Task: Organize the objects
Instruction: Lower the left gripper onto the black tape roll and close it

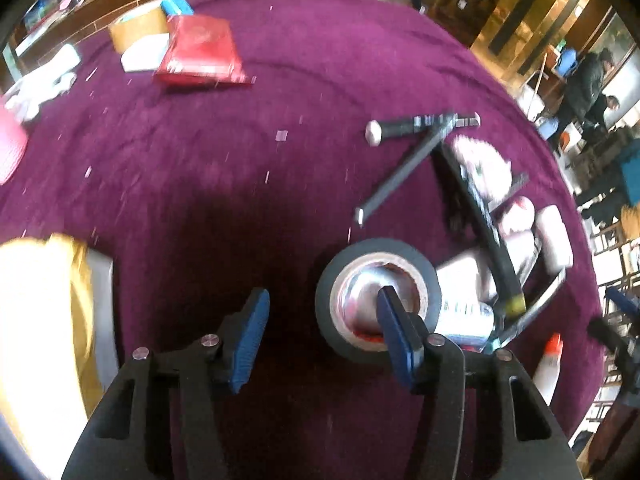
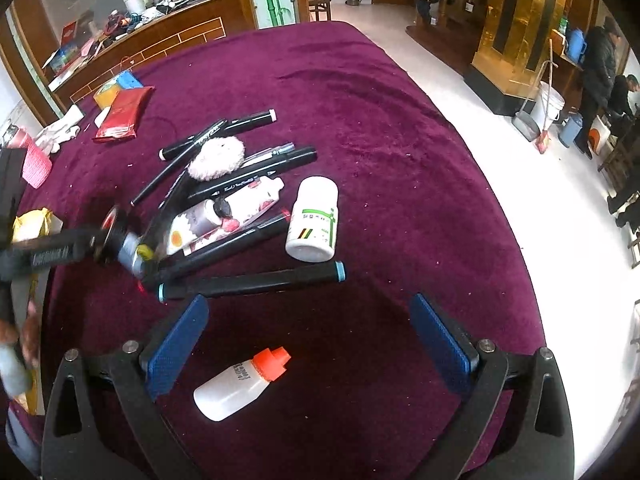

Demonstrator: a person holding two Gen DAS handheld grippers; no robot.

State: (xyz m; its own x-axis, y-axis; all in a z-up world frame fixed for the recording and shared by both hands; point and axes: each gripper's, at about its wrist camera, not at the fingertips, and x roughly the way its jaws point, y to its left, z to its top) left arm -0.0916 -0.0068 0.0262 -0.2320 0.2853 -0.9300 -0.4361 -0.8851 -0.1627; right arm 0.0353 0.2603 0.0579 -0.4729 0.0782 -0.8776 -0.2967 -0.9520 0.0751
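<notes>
A roll of black tape [image 1: 378, 300] stands on the purple table cloth [image 1: 280, 100], over a can. My left gripper [image 1: 320, 332] is open; its right finger [image 1: 394, 328] sits over the roll's hole, its left finger beside the roll. In the right wrist view the left gripper [image 2: 60, 250] and tape roll [image 2: 114, 234] show at the left, blurred. My right gripper [image 2: 308, 340] is open and empty above a small white bottle with an orange cap [image 2: 240, 384]. Black markers [image 2: 252, 280], a white pill bottle [image 2: 314, 220], a pink puff [image 2: 216, 158] and tubes lie in a pile.
A red packet [image 2: 122, 114], yellow and blue items [image 2: 116, 86] and white cloth [image 2: 60, 132] lie at the far left. A pink item [image 2: 36, 160] and a yellow bag [image 1: 44, 320] sit near the left edge. The table's right edge [image 2: 500, 200] drops to a white floor.
</notes>
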